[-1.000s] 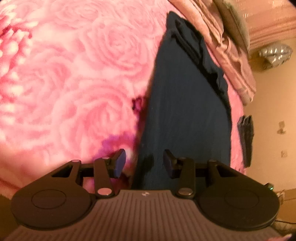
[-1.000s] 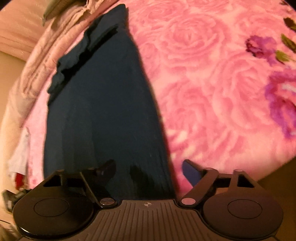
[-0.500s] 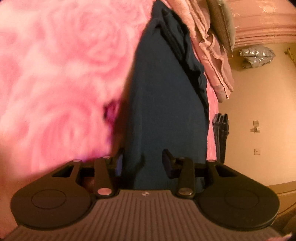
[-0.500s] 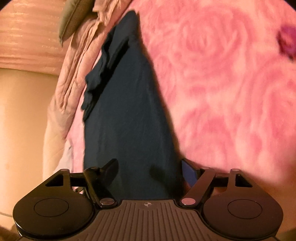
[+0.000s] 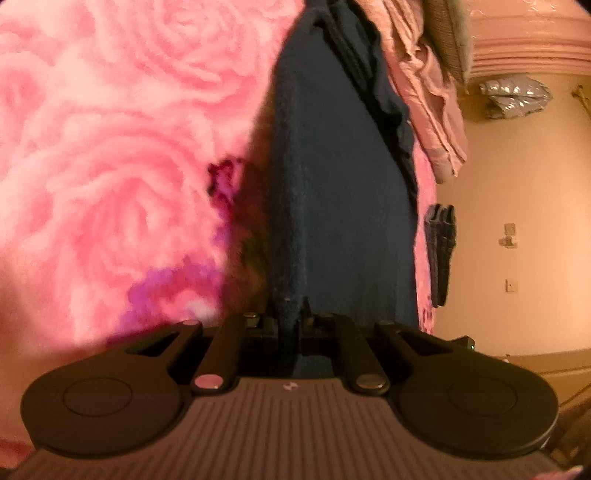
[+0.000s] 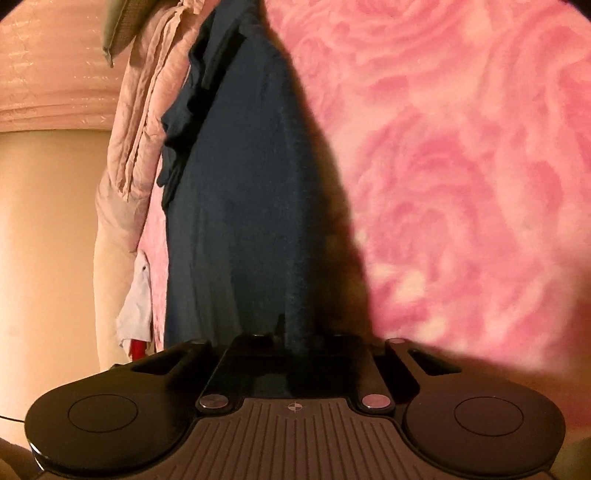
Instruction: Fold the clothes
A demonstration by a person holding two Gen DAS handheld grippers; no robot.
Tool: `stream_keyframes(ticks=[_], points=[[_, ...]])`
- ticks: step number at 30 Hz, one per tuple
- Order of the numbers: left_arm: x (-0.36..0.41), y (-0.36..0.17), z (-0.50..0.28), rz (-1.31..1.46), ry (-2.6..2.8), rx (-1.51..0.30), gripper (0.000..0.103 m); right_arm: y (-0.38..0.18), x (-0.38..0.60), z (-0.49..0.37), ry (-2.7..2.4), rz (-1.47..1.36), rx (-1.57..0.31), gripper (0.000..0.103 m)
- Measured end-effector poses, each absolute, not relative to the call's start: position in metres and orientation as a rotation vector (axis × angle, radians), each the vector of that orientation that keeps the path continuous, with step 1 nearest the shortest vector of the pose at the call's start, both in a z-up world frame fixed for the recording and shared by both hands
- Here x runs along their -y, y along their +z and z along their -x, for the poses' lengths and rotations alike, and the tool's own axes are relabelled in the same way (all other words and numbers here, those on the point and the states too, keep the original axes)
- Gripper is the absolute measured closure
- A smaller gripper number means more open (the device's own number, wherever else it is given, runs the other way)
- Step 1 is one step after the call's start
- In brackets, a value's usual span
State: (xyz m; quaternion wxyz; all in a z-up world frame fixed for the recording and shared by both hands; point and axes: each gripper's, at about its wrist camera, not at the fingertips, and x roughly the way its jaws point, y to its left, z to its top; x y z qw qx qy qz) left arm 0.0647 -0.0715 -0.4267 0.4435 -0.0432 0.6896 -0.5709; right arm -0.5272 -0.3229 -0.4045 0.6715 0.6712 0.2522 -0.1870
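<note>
Left tool (image 5: 291, 325) clamped on the near hem of the dark navy knit garment (image 5: 332, 184), fabric bunched and pinched between its two black fingers (image 5: 267, 326). Right tool (image 6: 295, 338) also closed on the same near hem of the dark navy knit garment (image 6: 236, 203); contact is dark and shadowed in the right wrist view, but cloth appears squeezed between the fingers, no gap visible.

Garment lies lengthwise as a long narrow strip on the fluffy pink rose-print blanket (image 5: 110, 166) covering the bed, running from the tools away toward the far edge. Far end rumpled, with loose folds stacked along one long side. In the left wrist view, the garment's left long edge casts a dark shadow on the blanket; a purple flower patch (image 5: 173, 288) of the print sits just beside that edge near the tool.

Crumpled dusty-pink quilted cloth (image 5: 424, 92) hangs at the bed's far edge, just beside the garment's rumpled end; same dusty-pink cloth (image 6: 136, 129) shows left of the garment in the right wrist view. Olive-grey cushion (image 6: 118, 26) above it, partly cut off. White fabric piece with a red bit (image 6: 136, 306) at the bed edge, near the right tool's left side.

Beyond the bed: beige wall (image 5: 517, 184), dark folded item hanging (image 5: 439, 251) against it, silver crinkled foil bag (image 5: 517, 92) up high.
</note>
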Motion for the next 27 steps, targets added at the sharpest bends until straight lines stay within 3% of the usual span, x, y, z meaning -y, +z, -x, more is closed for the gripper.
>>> stream_keyframes(ticks=[9,19,27], points=[[0.046,-0.382,-0.062,0.132,-1.504,-1.649,0.099,-0.373,0.307,0.536,-0.426,-1.455,-0.608,0.098],[-0.048,-0.372,-0.038,0.080,-1.277,-1.847,0.099,-0.359,0.235,0.568,-0.432,-1.614,-0.762,0.098],[0.007,-0.326,-0.055,0.222,-1.451,-1.720,0.098,-0.316,0.270,0.541,-0.453,-1.570,-0.603,0.098]])
